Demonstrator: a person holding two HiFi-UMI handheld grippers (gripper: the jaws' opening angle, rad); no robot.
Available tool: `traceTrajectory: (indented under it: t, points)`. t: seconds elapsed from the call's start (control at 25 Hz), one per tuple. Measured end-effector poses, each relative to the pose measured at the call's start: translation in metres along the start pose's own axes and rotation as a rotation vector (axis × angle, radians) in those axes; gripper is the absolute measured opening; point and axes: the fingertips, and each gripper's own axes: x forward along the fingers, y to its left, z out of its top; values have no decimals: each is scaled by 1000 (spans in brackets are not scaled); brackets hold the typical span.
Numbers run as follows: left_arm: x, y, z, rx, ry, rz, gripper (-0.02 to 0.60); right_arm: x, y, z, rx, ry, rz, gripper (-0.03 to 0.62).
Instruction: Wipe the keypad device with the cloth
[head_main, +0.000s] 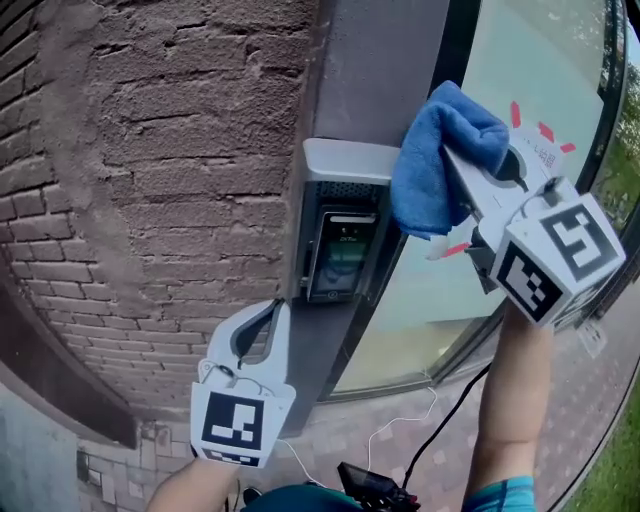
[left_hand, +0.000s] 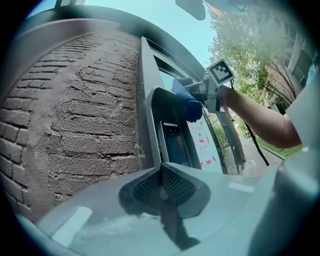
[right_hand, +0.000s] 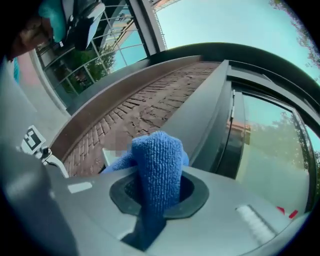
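Right arm raised. Right gripper (head_main: 452, 160) pinches the blue cloth (head_main: 432, 165) just right of the keypad device (head_main: 338, 250), by its top; contact unclear. Left gripper (head_main: 272, 312) sits low, near, pointing up at the device, jaws pressed together, empty. Keys indistinct. In the right gripper view the cloth hides most of the device.

Soft, even daylight fills all three views, and no hard shadows fall on the brick wall (head_main: 170, 170). The window glass (head_main: 540, 70) is washed pale by reflected sky. Both gripper views bend straight edges and darken to black at the corners. The cloth (right_hand: 159, 165) shows crisp weave. The left gripper (left_hand: 161, 186), close to its lens, looks soft with a whitish sheen.
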Motion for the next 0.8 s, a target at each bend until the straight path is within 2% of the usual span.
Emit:
traceTrajectory:
  t: [0.24,0.4,0.48,0.64,0.72,0.8]
  points:
    - [-8,13,2,-12,-12,21,-8,26,35,10,-184,85,71,41]
    - [-9,15,4,-15,-21,16,-8,31,53,18,-232,130,101,41]
    - [-9,15,6,-17,-29,13,-8,33,60,30,-225,102,112,41]
    - [-11,16,9,-19,-39,11,-8,35,79,76,-202,-56,169,41]
    - [-12,18,9,-23,-38,11,-8,41,92,88,-230,-68,181,41]
    - [-13,19,9,-28,-36,14,-8,51,104,85,-277,-26,204,41]
